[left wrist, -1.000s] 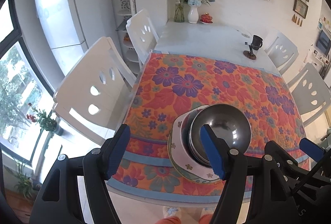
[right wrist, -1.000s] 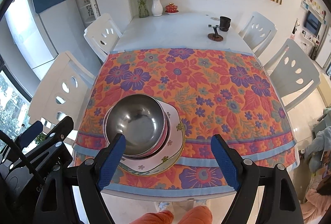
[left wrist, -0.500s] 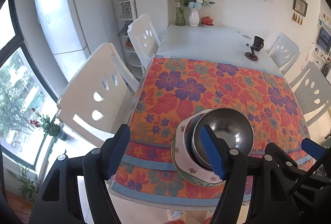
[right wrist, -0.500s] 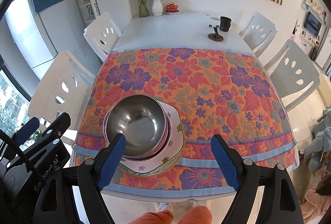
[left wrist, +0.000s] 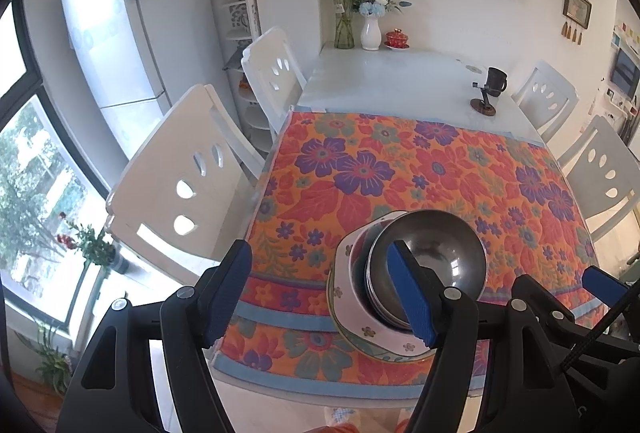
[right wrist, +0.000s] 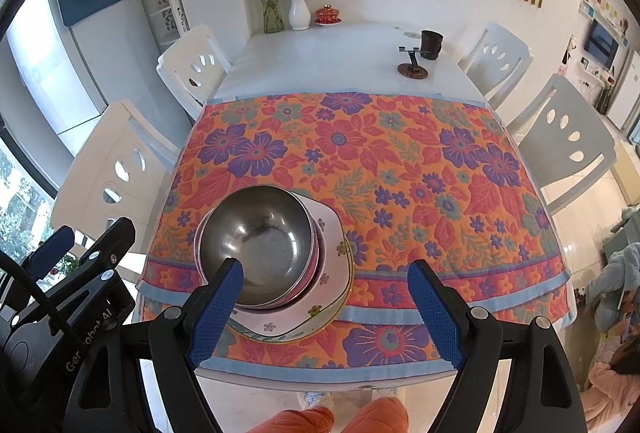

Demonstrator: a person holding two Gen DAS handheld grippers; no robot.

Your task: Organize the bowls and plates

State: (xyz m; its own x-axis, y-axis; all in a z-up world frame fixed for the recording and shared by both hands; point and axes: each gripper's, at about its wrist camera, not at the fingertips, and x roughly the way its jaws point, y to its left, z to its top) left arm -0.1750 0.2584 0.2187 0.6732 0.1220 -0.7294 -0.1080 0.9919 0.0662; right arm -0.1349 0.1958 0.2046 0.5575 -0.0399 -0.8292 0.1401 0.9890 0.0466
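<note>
A steel bowl [right wrist: 258,233] sits on top of nested bowls inside a white flowered plate [right wrist: 330,267], all stacked near the front edge of the floral cloth [right wrist: 360,161]. The same steel bowl [left wrist: 438,253] and plate [left wrist: 372,333] show in the left wrist view. My left gripper [left wrist: 322,293] hovers open above the table's front left edge, left of the stack, holding nothing. My right gripper [right wrist: 326,311] hovers open above the front edge, just right of the stack, with nothing between its blue pads [right wrist: 434,313].
White chairs [left wrist: 188,177] stand along the left side and white chairs [right wrist: 568,137] along the right. At the table's far end stand vases with flowers [right wrist: 298,5], a red lidded cup [right wrist: 328,15], a dark mug [right wrist: 431,45] and a small stand [right wrist: 413,67]. A fridge [left wrist: 132,45] is at left.
The left wrist view has shifted slightly, so the stack sits a little lower and to the right. The right wrist view is unchanged, and both grippers keep the same opening.
</note>
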